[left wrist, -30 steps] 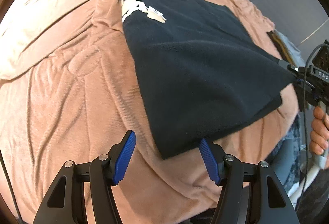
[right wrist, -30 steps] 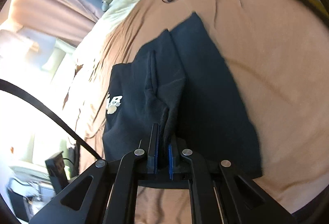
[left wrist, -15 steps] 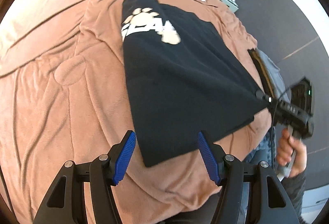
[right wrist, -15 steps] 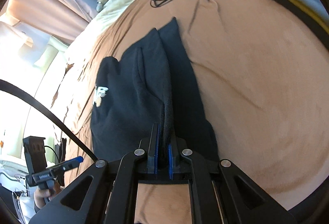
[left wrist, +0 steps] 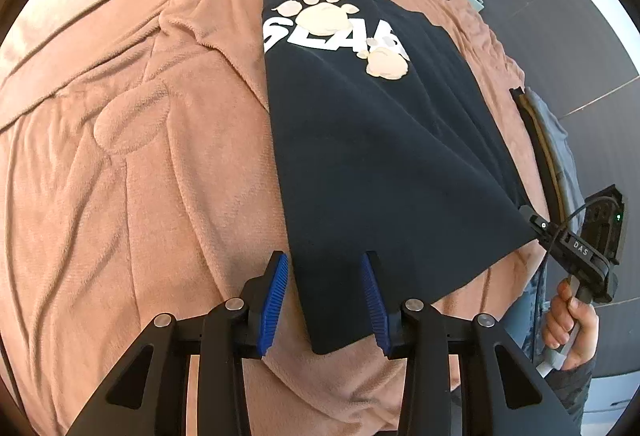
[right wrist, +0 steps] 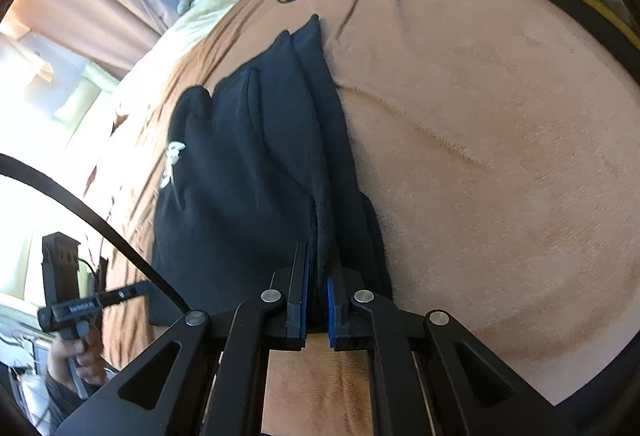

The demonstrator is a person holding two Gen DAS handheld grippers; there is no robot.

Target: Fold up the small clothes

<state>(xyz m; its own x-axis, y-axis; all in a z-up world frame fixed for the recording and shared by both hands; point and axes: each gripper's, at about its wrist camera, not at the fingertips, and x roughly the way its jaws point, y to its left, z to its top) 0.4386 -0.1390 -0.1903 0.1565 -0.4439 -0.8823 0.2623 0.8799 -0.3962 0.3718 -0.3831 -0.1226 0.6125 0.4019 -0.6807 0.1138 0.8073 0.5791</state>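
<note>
Brown blanket [left wrist: 120, 171] covers the bed. Left gripper [left wrist: 324, 300], jaws spread wide, straddles the near corner of the black shirt [left wrist: 372, 155], which lies paw-print up on the blanket. Right gripper [right wrist: 318, 300] clamped on the shirt's other hem corner, fabric bunched between its pads.

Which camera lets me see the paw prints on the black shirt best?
The left wrist view: the cream paw prints and white letters on the black fleece shirt face the camera. In the right wrist view, only a sliver of the print shows, edge-on.
</note>
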